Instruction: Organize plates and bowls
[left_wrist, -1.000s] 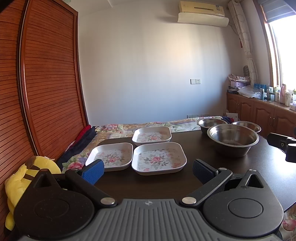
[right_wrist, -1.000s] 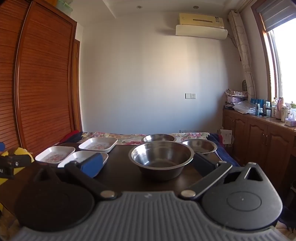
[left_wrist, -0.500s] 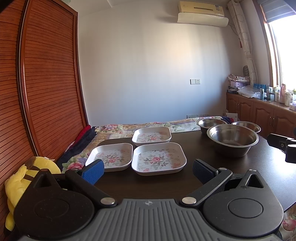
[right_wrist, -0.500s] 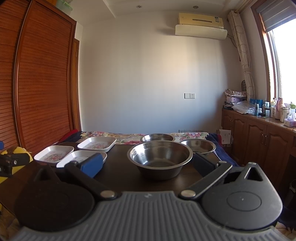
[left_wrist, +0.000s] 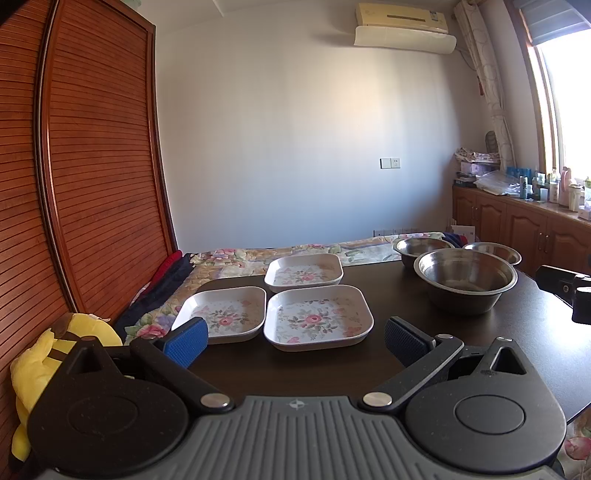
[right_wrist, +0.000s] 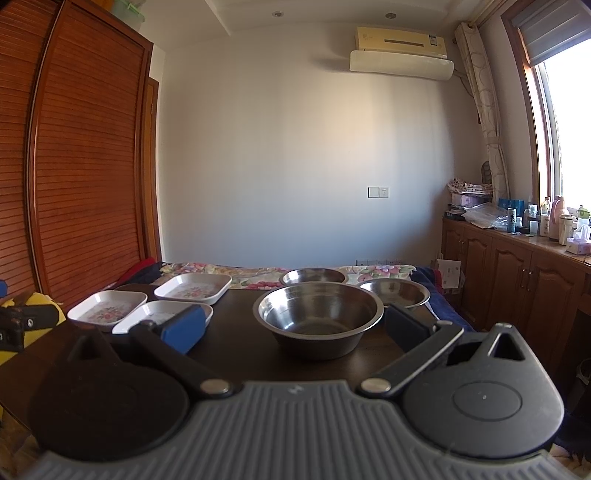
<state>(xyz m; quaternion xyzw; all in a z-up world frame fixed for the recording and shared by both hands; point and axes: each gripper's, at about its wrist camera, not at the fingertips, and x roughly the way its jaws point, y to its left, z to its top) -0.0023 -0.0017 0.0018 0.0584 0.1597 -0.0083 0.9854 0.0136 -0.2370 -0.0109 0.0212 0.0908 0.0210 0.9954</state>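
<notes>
- The left gripper hangs over the near edge of the dark table, fingers spread wide and holding nothing, aimed at the nearest floral plate.
- The right gripper is likewise spread and empty, facing the large steel bowl.
- Three square floral plates lie on the table's left half: the nearest one, the left plate just beside it, and the far plate behind them. None is stacked.
- Three steel bowls stand on the right half: the large one in front, the far-left bowl and the far-right bowl behind it, all apart and upright.
- The plates look like melamine or glazed ware: stiff, fairly light, with smooth raised walls. I judge the best hold to be a pinch across one wall, one finger inside and one outside, at the middle of a side rather than a rounded corner.
- The bowls look thin, rigid and slick. A pinch on the rolled rim should do, but the metal may slip or swing, so a firm grip and a level lift seem wise.
- The small bowls would probably nest in the large one.
</notes>
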